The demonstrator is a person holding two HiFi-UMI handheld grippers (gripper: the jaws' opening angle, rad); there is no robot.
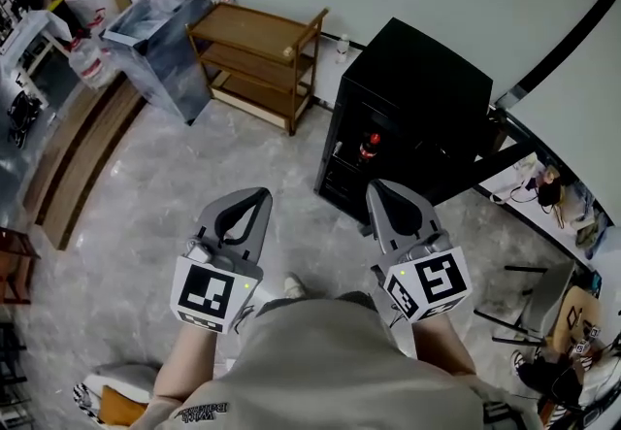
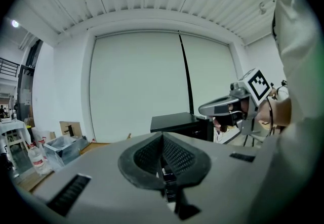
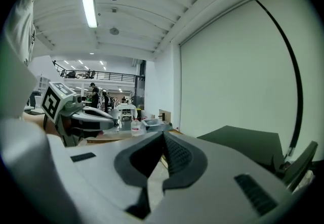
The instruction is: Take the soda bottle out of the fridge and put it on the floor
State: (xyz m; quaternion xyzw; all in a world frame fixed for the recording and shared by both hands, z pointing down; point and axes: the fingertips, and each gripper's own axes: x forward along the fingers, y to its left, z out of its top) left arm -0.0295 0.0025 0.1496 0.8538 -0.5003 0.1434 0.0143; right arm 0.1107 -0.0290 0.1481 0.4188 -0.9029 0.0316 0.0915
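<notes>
Ahead, faces shelf (image 1: 257,64) beside fridge (image 1: 417,98); holds left gripper (image 1: 260,195) and right gripper (image 1: 375,187) closed, empty, short of soda bottle (image 1: 370,146) inside.

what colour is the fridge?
Black: the fridge is black all over its top and sides. It shows best in the head view.

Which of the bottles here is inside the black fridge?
The dark soda bottle with the red top, inside the black fridge. The clear bottle at far left and the small white bottle by the wall are outside it.
</notes>
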